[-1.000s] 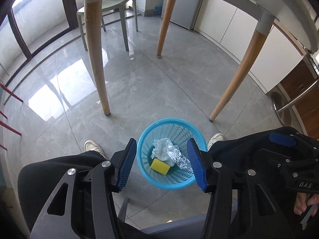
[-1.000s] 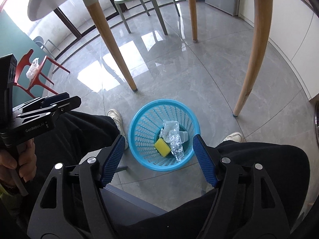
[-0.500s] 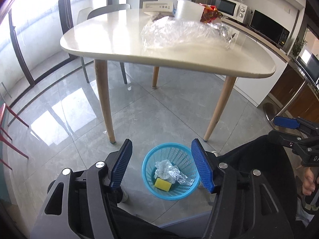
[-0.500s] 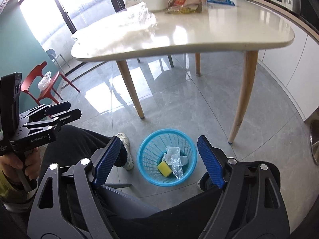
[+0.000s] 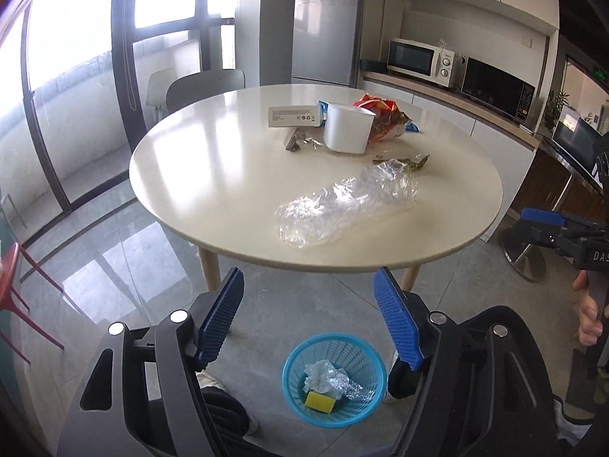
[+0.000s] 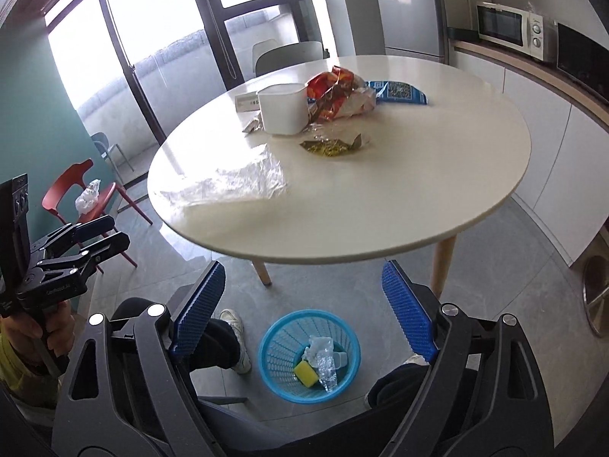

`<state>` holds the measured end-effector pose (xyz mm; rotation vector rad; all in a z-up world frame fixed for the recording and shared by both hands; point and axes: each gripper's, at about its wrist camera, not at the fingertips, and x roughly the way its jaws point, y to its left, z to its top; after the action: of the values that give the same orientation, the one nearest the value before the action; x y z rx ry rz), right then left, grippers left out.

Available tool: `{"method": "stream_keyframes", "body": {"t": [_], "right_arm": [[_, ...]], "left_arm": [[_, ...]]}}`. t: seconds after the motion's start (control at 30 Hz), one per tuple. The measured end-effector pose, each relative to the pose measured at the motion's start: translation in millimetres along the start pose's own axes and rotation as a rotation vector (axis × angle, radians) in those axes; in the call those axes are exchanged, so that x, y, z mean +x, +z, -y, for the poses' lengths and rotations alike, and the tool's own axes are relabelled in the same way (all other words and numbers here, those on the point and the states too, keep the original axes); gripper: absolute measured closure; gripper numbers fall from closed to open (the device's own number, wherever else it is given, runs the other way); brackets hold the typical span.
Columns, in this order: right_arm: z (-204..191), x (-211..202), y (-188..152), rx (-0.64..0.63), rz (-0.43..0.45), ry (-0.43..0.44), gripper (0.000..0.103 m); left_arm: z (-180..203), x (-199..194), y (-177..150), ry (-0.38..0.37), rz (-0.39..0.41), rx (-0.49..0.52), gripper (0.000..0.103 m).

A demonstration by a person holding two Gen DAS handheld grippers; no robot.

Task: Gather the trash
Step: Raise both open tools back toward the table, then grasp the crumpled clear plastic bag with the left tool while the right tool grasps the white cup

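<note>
On the floor under the table edge stands a blue basket (image 5: 291,365) (image 6: 266,342) holding crumpled foil (image 5: 342,381), tissue and a yellow sponge (image 5: 319,400). The round white table (image 5: 213,175) carries a clear plastic bag (image 5: 342,209), a green wrapper (image 6: 329,146), a white tub (image 5: 348,127), a red snack bag (image 5: 384,118), a white box (image 5: 293,116) and a blue packet (image 6: 397,91). My left gripper (image 5: 309,276) and right gripper (image 6: 303,268) hang high above the basket in front of the table. The jaws of both are opening, with nothing between them.
The person's dark trouser legs and white shoes (image 6: 234,321) flank the basket. A red chair (image 6: 76,179) with crumpled plastic on it stands at the left. A grey chair (image 5: 205,85), a fridge (image 5: 327,30) and a counter with a microwave (image 5: 420,57) lie behind the table.
Both grippers have risen from just above the basket and tilted upward, so the tabletop and its litter have come into view. Both pairs of jaws stand wider than before.
</note>
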<state>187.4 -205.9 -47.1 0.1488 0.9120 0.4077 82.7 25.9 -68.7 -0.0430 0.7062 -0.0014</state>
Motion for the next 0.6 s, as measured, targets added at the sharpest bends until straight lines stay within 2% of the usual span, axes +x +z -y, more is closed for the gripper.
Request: {"method": "stream_keyframes", "body": {"t": [0.2,0.37,0.5,0.6], "right_arm": [[6.0,5.2,30.1,-0.004,0.028,-0.009,0.022],[2.3,11.4,61.2,-0.001,0.047,0.035,0.022],[-6.6,20.8,89.4,-0.014,0.054,0.060,0.022],[-13.7,34.2,111.1,-0.017,0.040,0.079,0.022]], "left_arm": [[3.6,7.6,14.4,-0.006,0.014,0.029,0.029],[5.2,18.4,25.3,-0.015,0.016,0.063,0.028],[10.6,32.2,29.3,-0.028,-0.006,0.146,0.027],[11.3,39.8,34.5,-0.047,-0.010,0.172,0.025]]}}
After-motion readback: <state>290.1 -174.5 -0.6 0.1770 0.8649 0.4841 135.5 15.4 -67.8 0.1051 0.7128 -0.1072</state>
